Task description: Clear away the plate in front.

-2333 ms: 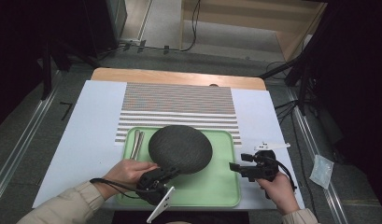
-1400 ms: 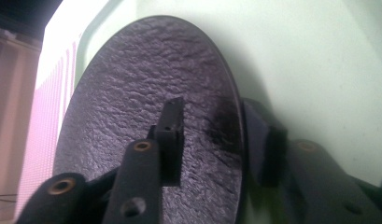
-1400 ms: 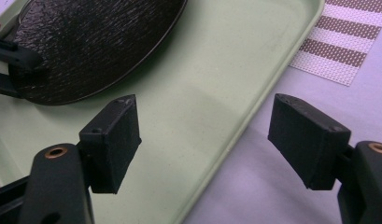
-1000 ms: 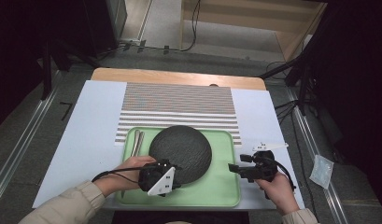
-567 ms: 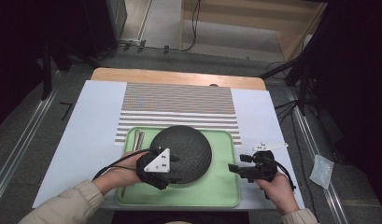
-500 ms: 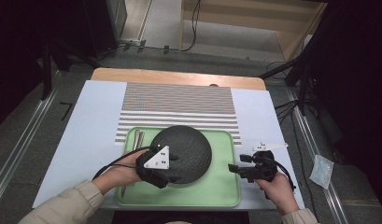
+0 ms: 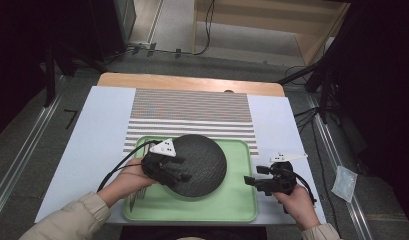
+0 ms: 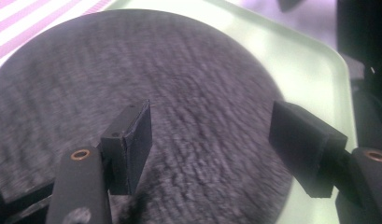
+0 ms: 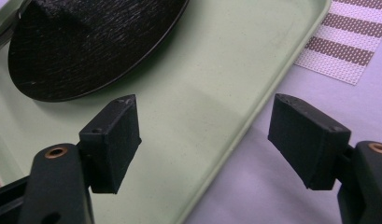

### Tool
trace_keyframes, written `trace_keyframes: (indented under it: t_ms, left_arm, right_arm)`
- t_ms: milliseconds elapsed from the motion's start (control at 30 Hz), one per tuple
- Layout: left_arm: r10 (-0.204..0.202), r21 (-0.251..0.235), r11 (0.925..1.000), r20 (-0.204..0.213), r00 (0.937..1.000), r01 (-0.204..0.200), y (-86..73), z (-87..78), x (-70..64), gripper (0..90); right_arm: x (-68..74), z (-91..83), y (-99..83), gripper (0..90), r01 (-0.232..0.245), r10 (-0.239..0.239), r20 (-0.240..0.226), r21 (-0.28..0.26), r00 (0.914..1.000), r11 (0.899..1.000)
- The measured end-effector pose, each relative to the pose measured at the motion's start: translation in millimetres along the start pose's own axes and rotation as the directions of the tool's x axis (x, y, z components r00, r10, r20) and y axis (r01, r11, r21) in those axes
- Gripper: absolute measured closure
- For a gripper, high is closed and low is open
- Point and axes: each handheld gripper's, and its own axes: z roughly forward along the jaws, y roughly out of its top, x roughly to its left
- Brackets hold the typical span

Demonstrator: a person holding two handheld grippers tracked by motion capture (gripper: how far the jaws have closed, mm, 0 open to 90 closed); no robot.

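Note:
A round black textured plate [image 7: 202, 162] lies on a light green tray [image 7: 232, 202] at the table's front. My left gripper [image 7: 173, 172] hovers over the plate's left part, jaws wide open with nothing between them. In the left gripper view the plate [image 8: 179, 70] spreads under the open gripper [image 8: 212, 135], with the tray [image 8: 310, 60] beyond its rim. My right gripper [image 7: 252, 181] is open at the tray's right edge. In the right gripper view the gripper [image 9: 202, 135] straddles the tray [image 9: 207, 70] rim, and the plate [image 9: 86, 42] sits farther off at the upper left.
A brown-and-white striped placemat [image 7: 192, 112] lies behind the tray on the pale table cover [image 7: 99, 130]; its corner [image 9: 347, 51] shows beside the tray. Cutlery [image 7: 139, 192] rests at the tray's left under my left hand. A plastic bag [image 7: 344, 182] lies on the floor at right.
My left gripper has moved from the tray's front left corner up and over the plate's left part. The plate now lies flatter. The right gripper has stayed put.

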Motion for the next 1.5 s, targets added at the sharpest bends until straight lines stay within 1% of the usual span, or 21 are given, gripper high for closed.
trace_keyframes:
  t_ms: [67, 100, 133, 233, 400, 433, 500, 567, 667, 800, 833, 867, 900, 967, 1067, 1133, 1200, 1300, 1333, 1367, 1500]
  left_arm:
    - [-0.034, -0.007, 0.9994, -0.011, 0.9993, 0.034, -0.6, -1.8, 5.0, 30.7]
    - [-0.054, -0.012, 0.9985, -0.027, 0.9981, 0.054, -0.9, -2.9, 7.3, 30.7]
    - [-0.062, -0.015, 0.998, -0.037, 0.9974, 0.062, -1.0, -4.0, 8.9, 30.7]
    - [-0.107, -0.031, 0.994, -0.067, 0.992, 0.105, -1.3, -8.4, 14.3, 30.7]
    - [-0.165, -0.071, 0.9846, -0.07, 0.9838, 0.16, -3.1, -16.7, 21.5, 30.7]
    - [-0.182, -0.08, 0.9812, -0.072, 0.9807, 0.176, -3.4, -19.1, 22.6, 30.7]
    - [-0.193, -0.09, 0.9784, -0.076, 0.9782, 0.186, -4.3, -22.3, 24.5, 30.7]
    - [-0.209, -0.098, 0.9749, -0.091, 0.9737, 0.2, -6.1, -26.1, 26.5, 30.7]
    - [-0.221, -0.095, 0.9729, -0.116, 0.9684, 0.21, -9.0, -30.1, 29.0, 30.7]
    - [-0.246, -0.093, 0.9676, -0.144, 0.9585, 0.235, -13.8, -34.0, 32.5, 30.7]
    - [-0.247, -0.089, 0.9677, -0.15, 0.9574, 0.236, -14.9, -34.8, 33.1, 30.7]
    - [-0.247, -0.086, 0.9679, -0.156, 0.9564, 0.236, -15.8, -35.8, 33.7, 30.7]
    - [-0.253, -0.089, 0.9663, -0.161, 0.9539, 0.241, -16.7, -36.8, 33.8, 30.7]
    - [-0.261, -0.096, 0.9639, -0.162, 0.9515, 0.248, -18.4, -39.1, 34.2, 30.7]
    - [-0.267, -0.098, 0.9626, -0.174, 0.9479, 0.253, -21.2, -42.8, 34.4, 30.7]
    - [-0.276, -0.098, 0.9602, -0.185, 0.9432, 0.262, -23.8, -45.7, 34.6, 30.7]
    - [-0.281, -0.097, 0.959, -0.192, 0.9404, 0.266, -26.0, -47.8, 34.9, 30.7]
    - [-0.29, -0.106, 0.9559, -0.205, 0.9346, 0.274, -29.9, -52.3, 35.4, 30.7]
    - [-0.297, -0.112, 0.9538, -0.213, 0.9309, 0.279, -31.1, -54.1, 35.2, 30.8]
    - [-0.3, -0.119, 0.9527, -0.218, 0.9287, 0.28, -32.3, -55.9, 35.1, 30.7]
    - [-0.324, -0.129, 0.9443, -0.211, 0.9222, 0.303, -37.5, -63.0, 35.8, 30.8]
  right_arm:
    - [0.2, 0.1, 0.1, 23.0, 0.0, 0.0, -0.003, 0.002, 1.0, 1.0]
    - [0.2, 0.2, 0.1, 23.0, 0.001, -0.001, -0.001, 0.002, 1.0, 1.0]
    - [0.2, 0.2, 0.1, 23.0, 0.002, -0.002, -0.001, 0.003, 1.0, 1.0]
    - [0.3, 0.2, 0.1, 23.0, 0.002, -0.002, -0.001, 0.004, 1.0, 1.0]
    - [0.8, 0.5, 0.1, 23.0, 0.001, -0.001, -0.004, 0.004, 1.0, 1.0]
    - [0.8, 0.5, 0.2, 23.0, 0.002, -0.002, -0.004, 0.004, 1.0, 1.0]
    - [0.9, 0.5, 0.2, 23.0, 0.002, -0.002, -0.005, 0.004, 1.0, 1.0]
    - [0.7, 0.7, 0.4, 23.0, 0.004, -0.004, -0.005, 0.003, 1.0, 1.0]
    - [0.7, 1.2, 1.2, 23.0, 0.007, -0.007, -0.009, 0.005, 0.9999, 1.0]
    - [1.3, 2.4, 2.5, 23.0, 0.01, -0.01, -0.01, 0.011, 0.9999, 1.0]
    - [2.0, 3.1, 2.9, 23.0, 0.001, -0.001, -0.01, 0.007, 0.9999, 1.0]
    - [1.6, 3.7, 3.3, 23.0, 0.007, -0.007, -0.012, 0.003, 0.9999, 1.0]
    - [1.2, 3.7, 3.7, 23.0, 0.013, -0.013, -0.014, 0.007, 0.9998, 1.0]
    - [1.4, 4.4, 4.5, 23.0, 0.014, -0.014, -0.015, 0.008, 0.9998, 1.0]
    - [1.7, 5.8, 5.9, 23.0, 0.013, -0.013, -0.016, 0.008, 0.9998, 1.0]
    - [1.6, 6.9, 7.0, 23.0, 0.021, -0.021, -0.02, 0.009, 0.9996, 1.0]
    - [2.2, 7.4, 7.8, 23.0, 0.017, -0.017, -0.022, 0.01, 0.9996, 1.0]
    - [2.0, 8.9, 9.2, 23.0, 0.029, -0.028, -0.026, 0.011, 0.9993, 1.0]
    - [2.1, 9.4, 9.8, 23.0, 0.029, -0.028, -0.025, 0.012, 0.9993, 1.0]
    - [2.4, 9.9, 10.3, 23.0, 0.026, -0.026, -0.025, 0.011, 0.9994, 1.0]
    - [2.3, 11.1, 11.9, 23.0, 0.034, -0.034, -0.031, 0.016, 0.9989, 0.999]
